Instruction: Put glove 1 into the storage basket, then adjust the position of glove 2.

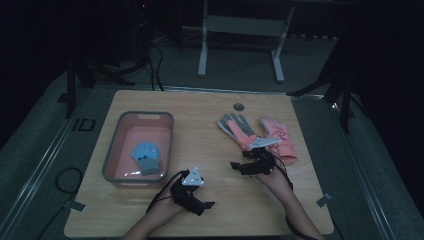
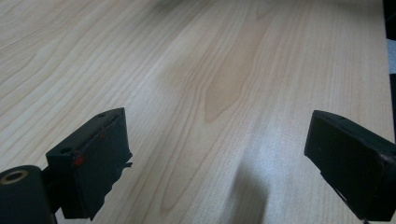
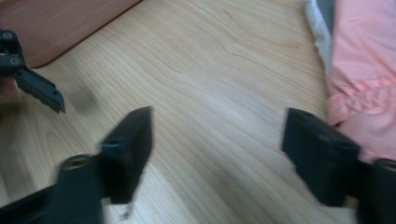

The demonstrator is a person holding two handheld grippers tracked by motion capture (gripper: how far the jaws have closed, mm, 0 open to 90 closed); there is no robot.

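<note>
My right gripper (image 3: 215, 154) hangs low over the table (image 1: 210, 125) with its jaws set wide and nothing between them — bare wood grain shows in the gap. Its own view is blurred at the jaws. Just off the right-hand jaw lies the pink glove (image 3: 364, 88), cut off by the frame edge; a strip of grey and white cloth borders it at the top, too small a piece to name there. From the high view, that gripper (image 1: 252, 165) sits at the cuff end of a grey-and-coral glove (image 1: 239, 127), with the pink glove (image 1: 280, 137) beside it; a faint pattern marks the pink one, but I cannot read it as writing.

My left gripper (image 2: 217, 154) also has its jaws spread wide and empty, only table between and ahead of them. In the high view it (image 1: 192, 192) rests near the front edge of the table, by the pink basin (image 1: 112, 150), which holds a light blue glove (image 1: 146, 157). The basin's corner (image 3: 56, 28) lies beyond the right gripper's left-hand jaw, with part of the left gripper (image 3: 28, 79) below it.

I can read no brand or label on anything here; the room beyond the table is dark.
</note>
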